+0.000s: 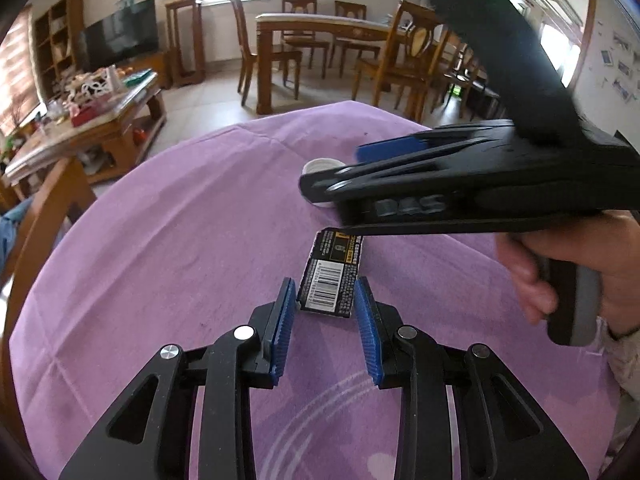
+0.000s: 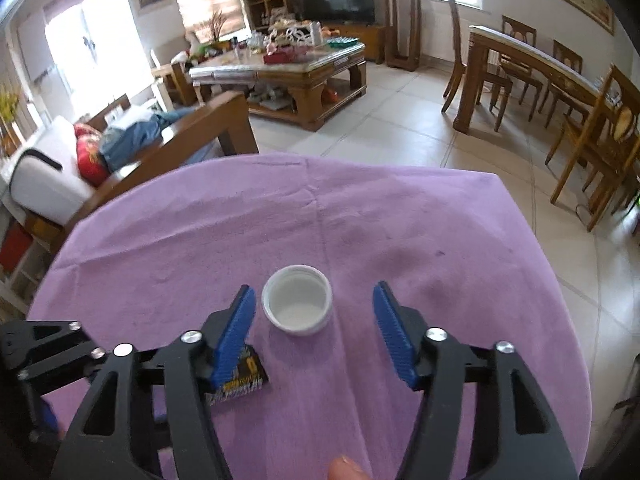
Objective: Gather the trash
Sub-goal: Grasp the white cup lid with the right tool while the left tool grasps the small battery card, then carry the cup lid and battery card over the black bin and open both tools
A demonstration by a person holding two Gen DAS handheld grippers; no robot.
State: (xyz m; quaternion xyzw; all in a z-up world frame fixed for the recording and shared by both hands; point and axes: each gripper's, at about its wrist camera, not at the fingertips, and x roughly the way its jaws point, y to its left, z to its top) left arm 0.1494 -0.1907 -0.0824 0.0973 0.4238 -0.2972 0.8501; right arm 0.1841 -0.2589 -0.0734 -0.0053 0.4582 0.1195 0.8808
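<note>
A black wrapper (image 1: 331, 276) with a barcode lies flat on the purple tablecloth (image 1: 180, 240). My left gripper (image 1: 325, 294) points down at it, its blue pads narrowly flanking the wrapper's near end; I see no buckling or lift. A white bottle cap (image 2: 297, 300) sits open side up a little farther out. My right gripper (image 2: 314, 290) stands open around the cap, with both pads clear of its rim. In the left wrist view the right gripper (image 1: 334, 168) reaches in from the right and hides most of the cap (image 1: 320, 166). The wrapper (image 2: 244, 378) peeks out behind the right gripper's left finger.
A person's hand (image 1: 560, 276) holds the right gripper's handle, and a fingertip (image 2: 344, 470) shows at the bottom. Beyond the table's far edge are tiled floor, a cluttered coffee table (image 2: 280, 64), a dining table with chairs (image 1: 320, 28) and a sofa (image 2: 48, 176).
</note>
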